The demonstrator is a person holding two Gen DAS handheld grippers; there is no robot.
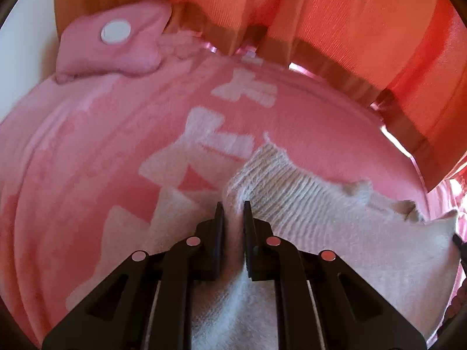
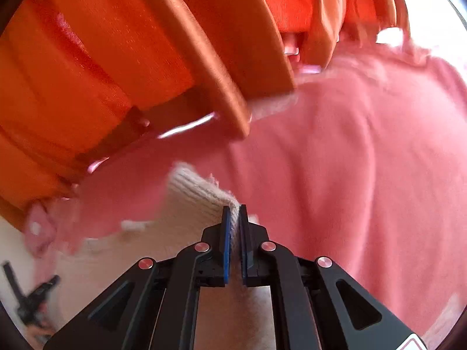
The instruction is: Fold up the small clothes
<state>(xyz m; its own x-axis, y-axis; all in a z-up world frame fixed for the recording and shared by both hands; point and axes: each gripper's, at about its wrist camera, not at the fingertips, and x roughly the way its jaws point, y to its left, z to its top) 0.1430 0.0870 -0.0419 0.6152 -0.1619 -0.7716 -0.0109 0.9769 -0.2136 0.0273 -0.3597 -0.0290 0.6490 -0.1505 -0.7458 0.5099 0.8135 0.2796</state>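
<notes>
A small white knit garment [image 1: 335, 227] with a ribbed cuff lies on a pink blanket [image 1: 102, 145] with white bow prints. My left gripper [image 1: 233, 204] is shut on a fold of the garment near the ribbed cuff. In the right wrist view my right gripper [image 2: 234, 208] is shut on the corner of the same garment's ribbed edge [image 2: 195, 192], held over the pink blanket [image 2: 350, 160]. The left gripper shows blurred at the lower left of the right wrist view [image 2: 32, 300].
A pink plush toy [image 1: 113, 43] with a white round spot lies at the blanket's far left. An orange curtain [image 1: 350, 14] hangs behind the blanket, with a wooden frame [image 2: 221, 58] in front of it in the right wrist view.
</notes>
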